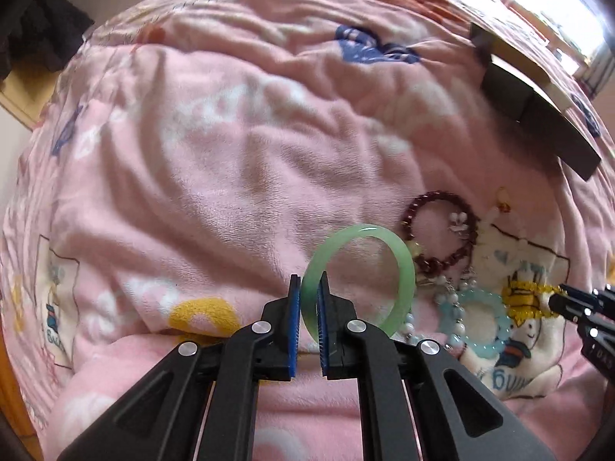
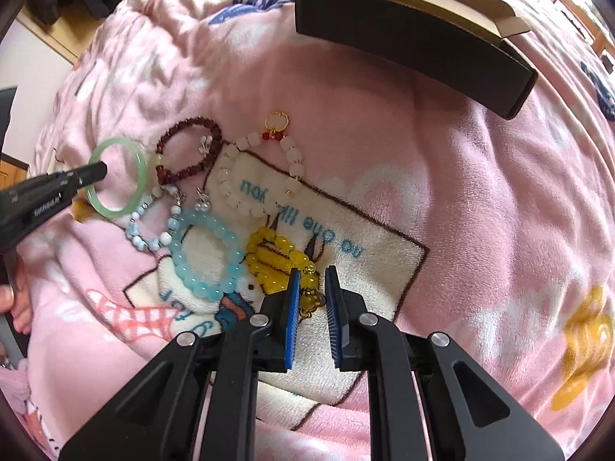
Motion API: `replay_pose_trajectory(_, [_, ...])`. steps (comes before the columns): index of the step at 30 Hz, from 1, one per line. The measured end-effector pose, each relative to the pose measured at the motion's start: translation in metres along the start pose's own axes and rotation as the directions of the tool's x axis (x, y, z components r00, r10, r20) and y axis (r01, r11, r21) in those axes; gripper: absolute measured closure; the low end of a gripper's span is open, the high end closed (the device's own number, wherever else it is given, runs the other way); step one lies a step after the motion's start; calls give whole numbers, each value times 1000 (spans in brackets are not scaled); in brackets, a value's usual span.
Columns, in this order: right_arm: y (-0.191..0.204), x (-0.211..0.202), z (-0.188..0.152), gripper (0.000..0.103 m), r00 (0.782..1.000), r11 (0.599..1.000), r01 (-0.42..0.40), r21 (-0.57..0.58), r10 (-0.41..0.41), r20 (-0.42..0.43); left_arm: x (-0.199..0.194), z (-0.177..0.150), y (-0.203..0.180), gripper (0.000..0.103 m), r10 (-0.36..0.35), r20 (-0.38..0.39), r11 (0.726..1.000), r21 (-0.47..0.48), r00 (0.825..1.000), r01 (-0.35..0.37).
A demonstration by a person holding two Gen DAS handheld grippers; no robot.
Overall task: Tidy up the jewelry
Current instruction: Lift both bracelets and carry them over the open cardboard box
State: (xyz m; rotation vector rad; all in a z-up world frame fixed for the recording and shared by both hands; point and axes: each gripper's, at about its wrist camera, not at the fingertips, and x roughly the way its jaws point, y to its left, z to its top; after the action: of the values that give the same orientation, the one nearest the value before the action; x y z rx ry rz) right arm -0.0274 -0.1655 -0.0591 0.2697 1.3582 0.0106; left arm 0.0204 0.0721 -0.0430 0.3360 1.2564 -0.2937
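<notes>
My left gripper (image 1: 309,284) is shut on the rim of a pale green bangle (image 1: 399,265), which also shows in the right wrist view (image 2: 140,176) on the pink blanket. My right gripper (image 2: 312,274) is open with its fingers either side of a yellow bead bracelet (image 2: 276,253). Beside them lie a dark red bead bracelet (image 2: 190,150), a white bead bracelet with a gold charm (image 2: 261,169), a light blue bead bracelet (image 2: 209,253) and a blue-and-white bead bracelet (image 2: 153,223). A black open box (image 2: 415,38) stands beyond them.
A pink printed blanket (image 1: 230,153) covers the whole surface, with folds and a white cartoon patch (image 2: 346,238). The black box shows at the right in the left wrist view (image 1: 538,115). A person's hand (image 2: 15,299) is at the left edge.
</notes>
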Motion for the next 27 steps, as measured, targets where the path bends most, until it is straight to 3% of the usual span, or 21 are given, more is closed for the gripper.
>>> replay_pose_trajectory(9, [-14,-17,-7,89,996,997,-65,34,63,58,-26,-21,-12,94,-24,54,999,-20,998,25])
replay_pose_trajectory(13, [-14,-31,-8,89,990,995,-93,33,89,110,0,-10,-24,94,-10,57,1000,-17,998,11])
replay_pose_trajectory(21, [-14,-44,-16,90,972,991,-132,28,124,198,0,-7,-23,94,-3,84,1000,-17,996,5])
replay_pose_trajectory(27, [-12,-50,-24,91,967,996,-88,26,79,244,0,-6,-24,94,0,95,1000,-9,995,1])
